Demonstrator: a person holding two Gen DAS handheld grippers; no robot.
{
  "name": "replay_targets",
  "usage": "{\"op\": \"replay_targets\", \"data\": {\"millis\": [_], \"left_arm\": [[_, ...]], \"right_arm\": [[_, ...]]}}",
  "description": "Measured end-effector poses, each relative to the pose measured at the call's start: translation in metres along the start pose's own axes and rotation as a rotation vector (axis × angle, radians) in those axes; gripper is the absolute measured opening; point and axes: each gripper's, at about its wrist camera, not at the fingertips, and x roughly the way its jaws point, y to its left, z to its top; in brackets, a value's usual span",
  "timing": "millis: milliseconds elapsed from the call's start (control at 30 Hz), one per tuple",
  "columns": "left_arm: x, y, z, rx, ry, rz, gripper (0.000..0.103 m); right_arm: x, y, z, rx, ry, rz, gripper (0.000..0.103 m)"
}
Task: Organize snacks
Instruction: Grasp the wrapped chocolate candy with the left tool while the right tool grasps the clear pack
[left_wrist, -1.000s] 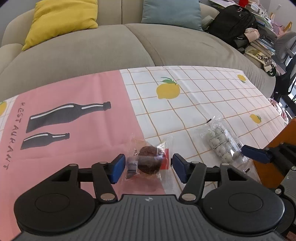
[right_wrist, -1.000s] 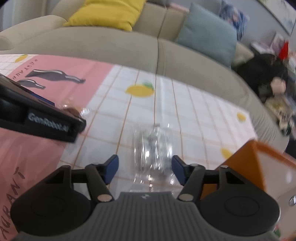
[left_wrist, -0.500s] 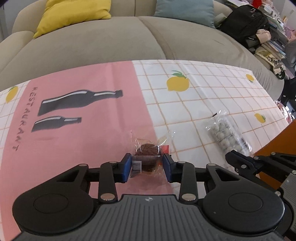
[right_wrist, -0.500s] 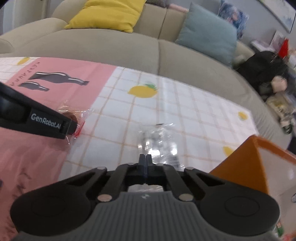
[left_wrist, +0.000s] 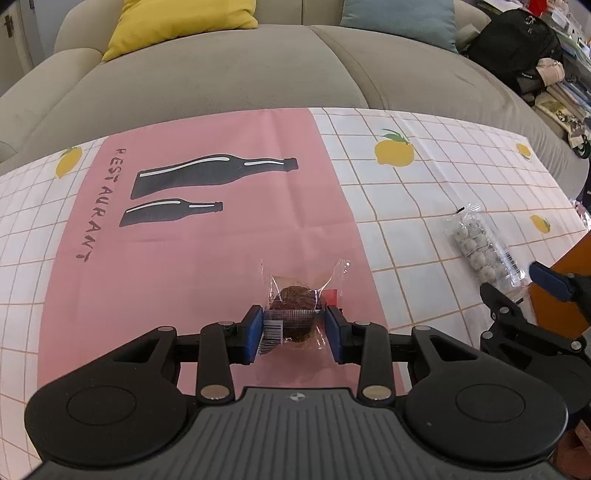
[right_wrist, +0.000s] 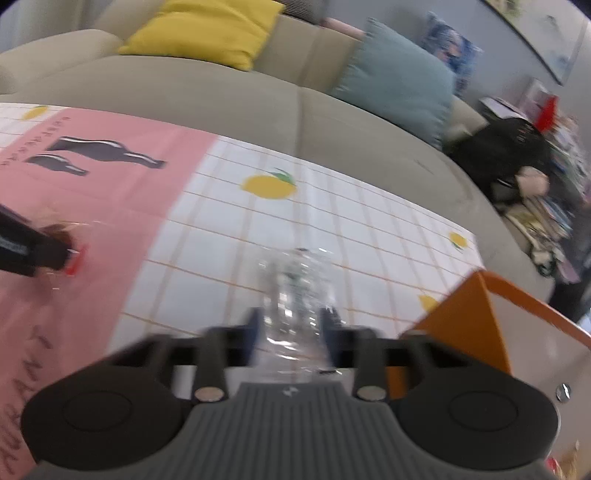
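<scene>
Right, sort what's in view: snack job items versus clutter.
Job:
- brown muffin in clear wrapper, in the left gripper
- clear pack of pale round sweets, in the right gripper
- orange box

Clutter:
- yellow cushion
- teal cushion
- black backpack

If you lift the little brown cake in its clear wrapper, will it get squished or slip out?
The wrapped cake probably squashes easily: it looks soft, and the left gripper already presses both sides. The wrapper is thin, crinkly film, so it may slide a bit. It looks small, so likely light.
</scene>
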Motion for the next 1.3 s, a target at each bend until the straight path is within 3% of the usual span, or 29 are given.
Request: {"op": "replay_targets", "data": {"millis": [200,400,467,567,633,833,1300], "left_arm": [[0.0,-0.003,-0.003,0.002,-0.004,-0.008,0.041],[0.002,-0.003,-0.002,0.002,-0.014,-0.013,0.046],[0.003,-0.003,-0.002,-0.007,-0.021,-0.013,0.047],[0.004,-0.004,-0.001,-0.014,-0.027,-0.007,0.051],[0.005,-0.004,-0.001,-0.024,-0.027,-0.008,0.05],[0.004,-0.005,-0.003,-0.024,-0.026,-0.008,0.041],[-0.027,-0.013,-0.043,-0.013,0.038,-0.025,0.04]], "right_arm": [[0.005,-0.002,-0.011,0.099,0.066,-0.016,0.05],[0.008,-0.007,-0.016,0.165,0.045,0.012,0.045],[0.01,-0.012,-0.015,0.203,0.051,0.04,0.04],[0.011,-0.01,-0.016,0.19,0.051,0.059,0.012],[0.011,-0.009,-0.017,0.178,0.045,0.068,0.003],[0.005,-0.005,-0.016,0.155,0.043,0.112,0.0],[-0.051,0.024,-0.028,0.089,0.137,0.283,0.0]]}}
